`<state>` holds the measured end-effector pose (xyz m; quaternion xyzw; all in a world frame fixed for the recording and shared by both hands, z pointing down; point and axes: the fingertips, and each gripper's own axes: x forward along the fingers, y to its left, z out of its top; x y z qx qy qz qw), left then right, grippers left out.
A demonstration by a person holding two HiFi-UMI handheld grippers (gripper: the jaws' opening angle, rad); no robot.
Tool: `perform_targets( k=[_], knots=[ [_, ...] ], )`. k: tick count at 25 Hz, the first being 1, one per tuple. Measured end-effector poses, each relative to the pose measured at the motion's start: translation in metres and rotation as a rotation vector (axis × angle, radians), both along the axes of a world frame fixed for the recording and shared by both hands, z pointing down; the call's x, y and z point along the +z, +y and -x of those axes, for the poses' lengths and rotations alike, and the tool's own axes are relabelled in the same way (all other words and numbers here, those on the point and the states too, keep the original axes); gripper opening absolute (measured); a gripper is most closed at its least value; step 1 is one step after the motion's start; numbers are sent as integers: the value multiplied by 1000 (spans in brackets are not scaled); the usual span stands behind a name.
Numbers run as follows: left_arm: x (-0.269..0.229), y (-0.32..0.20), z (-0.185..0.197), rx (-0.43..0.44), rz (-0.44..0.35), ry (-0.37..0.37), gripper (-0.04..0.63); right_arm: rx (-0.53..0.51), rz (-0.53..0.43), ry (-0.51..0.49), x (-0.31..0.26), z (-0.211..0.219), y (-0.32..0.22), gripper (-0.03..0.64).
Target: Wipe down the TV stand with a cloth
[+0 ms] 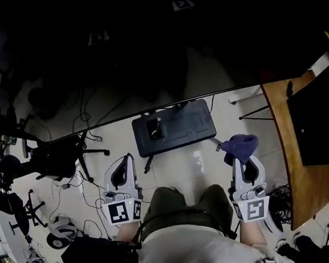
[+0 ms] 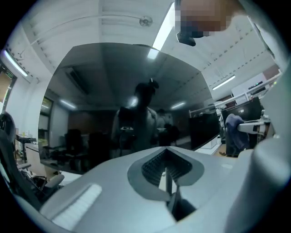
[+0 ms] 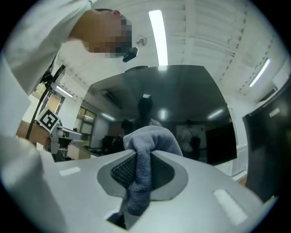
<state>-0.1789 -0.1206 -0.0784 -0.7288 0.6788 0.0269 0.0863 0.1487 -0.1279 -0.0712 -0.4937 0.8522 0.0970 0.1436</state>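
In the head view the TV stand's dark flat base (image 1: 176,126) lies on the pale floor in front of me, under the big black TV screen (image 1: 132,45). My right gripper (image 1: 244,159) is shut on a blue-grey cloth (image 1: 240,145), held up just right of the base and apart from it. In the right gripper view the cloth (image 3: 144,157) is bunched between the jaws and faces the dark screen (image 3: 173,104). My left gripper (image 1: 128,158) hovers near the base's front left corner. Its jaws (image 2: 169,157) are shut with nothing between them.
A curved wooden desk (image 1: 303,186) with a black monitor (image 1: 325,116) stands at the right. A black office chair (image 1: 56,156) and loose cables (image 1: 85,192) are on the floor at the left. My legs (image 1: 186,207) are below the base.
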Motion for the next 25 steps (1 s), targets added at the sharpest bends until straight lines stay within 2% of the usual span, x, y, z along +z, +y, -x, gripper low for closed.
perform_targets(
  k=[4, 8, 13, 17, 21, 25],
  knots=[
    [-126, 31, -14, 73, -5, 2, 2, -79, 37, -18, -115, 33, 28, 61],
    [-199, 44, -6, 110, -4, -5, 2, -101, 19, -21, -193, 51, 53, 61],
    [-237, 63, 1, 136, -21, -6, 2, -81, 7, 10, -236, 62, 81, 61],
    [-257, 101, -1, 145, -49, -9, 2, -61, -21, 1, -266, 66, 124, 61],
    [-268, 171, -15, 103, -92, -29, 2, -85, -43, -9, -277, 49, 189, 61],
    [-270, 244, -40, 59, -110, -24, 2, -108, -5, 4, -277, 23, 244, 61]
  ],
)
